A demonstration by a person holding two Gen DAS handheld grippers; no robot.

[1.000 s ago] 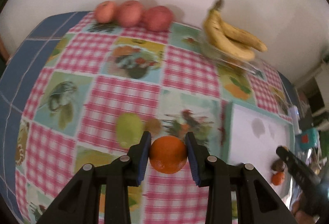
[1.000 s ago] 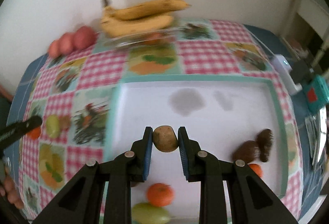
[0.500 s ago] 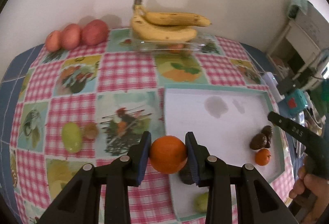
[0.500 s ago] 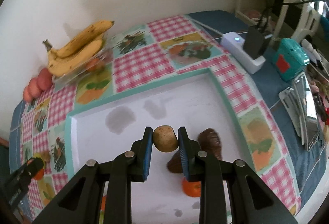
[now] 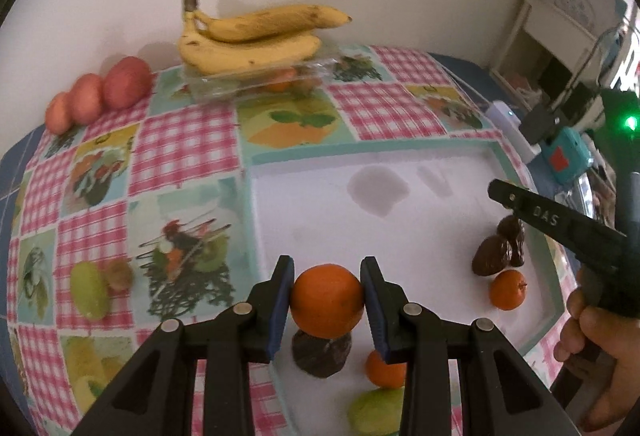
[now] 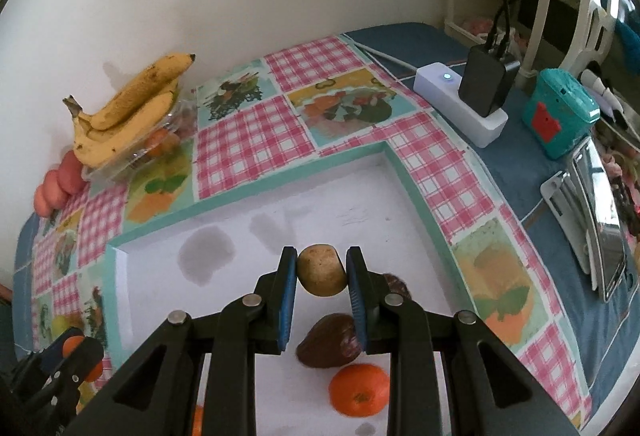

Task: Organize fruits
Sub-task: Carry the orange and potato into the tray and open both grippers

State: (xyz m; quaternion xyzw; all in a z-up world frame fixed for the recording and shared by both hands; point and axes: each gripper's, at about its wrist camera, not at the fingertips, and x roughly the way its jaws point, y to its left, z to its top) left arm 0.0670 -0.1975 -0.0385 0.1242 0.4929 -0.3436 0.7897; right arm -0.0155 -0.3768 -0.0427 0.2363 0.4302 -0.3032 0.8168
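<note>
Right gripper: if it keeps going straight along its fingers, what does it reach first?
The right gripper, shut on a kiwi, points down at the white tray. Bare tray floor beyond the kiwi looks like the first contact; the dark fruit sits below that line, though depth is unclear.

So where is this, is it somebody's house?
Probably, yes: it looks like a room in a home. A fruit-print checked tablecloth covers the table, bananas sit by the wall, and a power strip with a charger plugged in lies beside a white shelf.
</note>
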